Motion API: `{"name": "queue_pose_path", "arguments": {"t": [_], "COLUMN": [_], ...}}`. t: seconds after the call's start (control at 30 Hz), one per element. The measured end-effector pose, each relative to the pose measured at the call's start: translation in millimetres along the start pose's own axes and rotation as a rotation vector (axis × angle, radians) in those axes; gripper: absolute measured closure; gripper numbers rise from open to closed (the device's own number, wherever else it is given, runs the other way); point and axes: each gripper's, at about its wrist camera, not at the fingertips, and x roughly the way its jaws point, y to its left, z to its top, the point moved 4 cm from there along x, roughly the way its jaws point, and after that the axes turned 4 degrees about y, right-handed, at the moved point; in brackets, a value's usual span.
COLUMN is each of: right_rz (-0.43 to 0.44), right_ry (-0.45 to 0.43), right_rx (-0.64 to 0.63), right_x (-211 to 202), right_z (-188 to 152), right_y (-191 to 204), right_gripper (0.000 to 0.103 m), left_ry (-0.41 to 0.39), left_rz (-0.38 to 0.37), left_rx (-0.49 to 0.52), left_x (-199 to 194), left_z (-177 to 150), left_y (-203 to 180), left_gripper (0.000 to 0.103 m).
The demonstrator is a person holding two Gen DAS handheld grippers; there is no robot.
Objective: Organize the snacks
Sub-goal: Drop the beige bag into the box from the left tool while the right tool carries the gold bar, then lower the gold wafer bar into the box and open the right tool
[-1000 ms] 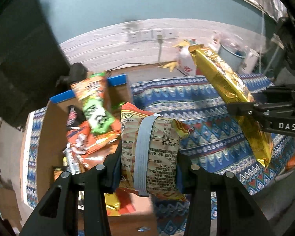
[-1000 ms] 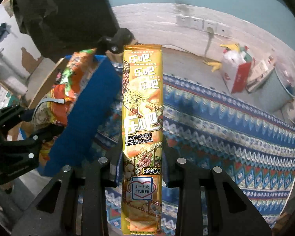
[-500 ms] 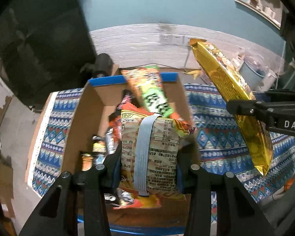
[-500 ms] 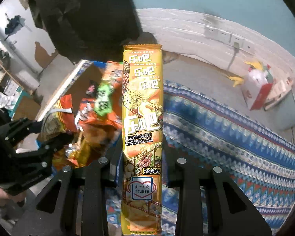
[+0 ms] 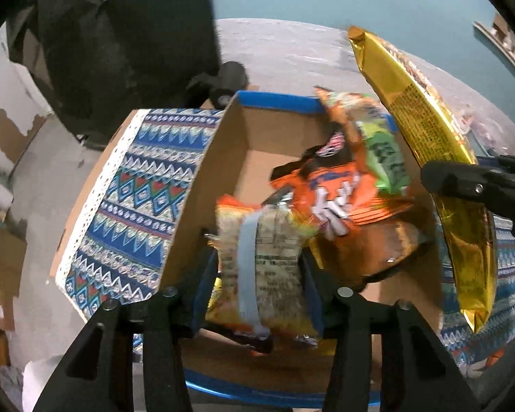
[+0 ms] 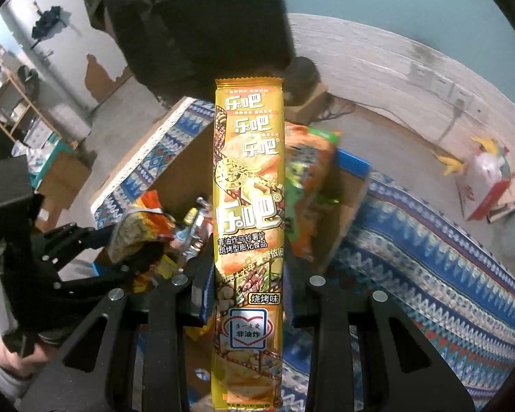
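My left gripper (image 5: 257, 252) hangs over an open cardboard box (image 5: 267, 98) with a blue rim. Its jaws are opening. Between them is a beige and orange snack packet (image 5: 261, 261) with a pale strip down its back, blurred and loose from the pads. My right gripper (image 6: 249, 257) is shut on a long gold chip packet (image 6: 249, 171), held upright over the box's right side; the left wrist view shows this gold packet (image 5: 425, 120) at the right. In the box lie an orange bag (image 5: 329, 189) and a green and orange pack (image 5: 381, 151).
The box stands on a blue patterned cloth (image 6: 429, 257) that also runs along its left side (image 5: 137, 189). A large dark object (image 5: 120, 34) stands behind the box. A red and white bag (image 6: 487, 175) sits on the floor by the white wall. A hand (image 6: 3, 353) holds the left gripper.
Both grippers have moved left, from over the cloth to over the box. The left jaws have loosened around the beige packet. The gold packet stays clamped in the right gripper.
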Motion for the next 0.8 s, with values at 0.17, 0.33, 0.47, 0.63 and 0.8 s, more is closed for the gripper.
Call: {"name": "queue_pose_path", "arguments": {"t": [0.17,0.33,0.47,0.63,0.8], "right_rz": [0.035,0.06,0.096,0.092,0.046], "right_ry": [0.016,0.044,0.049,0.021,-0.023], "right_rx": [-0.015,-0.036,-0.039,-0.043,-0.045], "right_x": [16,37,43,29,6], "right_z": [6,8,10,9,4], "right_y": [19,37,43,40,34], "right_gripper": [0.074,0.073,0.066,0.054,0.04], "left_ry": [-0.005,-0.017,-0.031,-0.052,-0.074], "left_rz": [0.014,0.02,0.038,0.021,0.01], "left_rx": [-0.036,-0.06,-0.065,-0.065,-0.048], "left_x": [0,-10,-19,-31,-45], "left_z": [2,1,1,0,0], "left_y": [12,21,25,24,15], "left_gripper": [0.033,0.032,0.026,0.026,0.026]}}
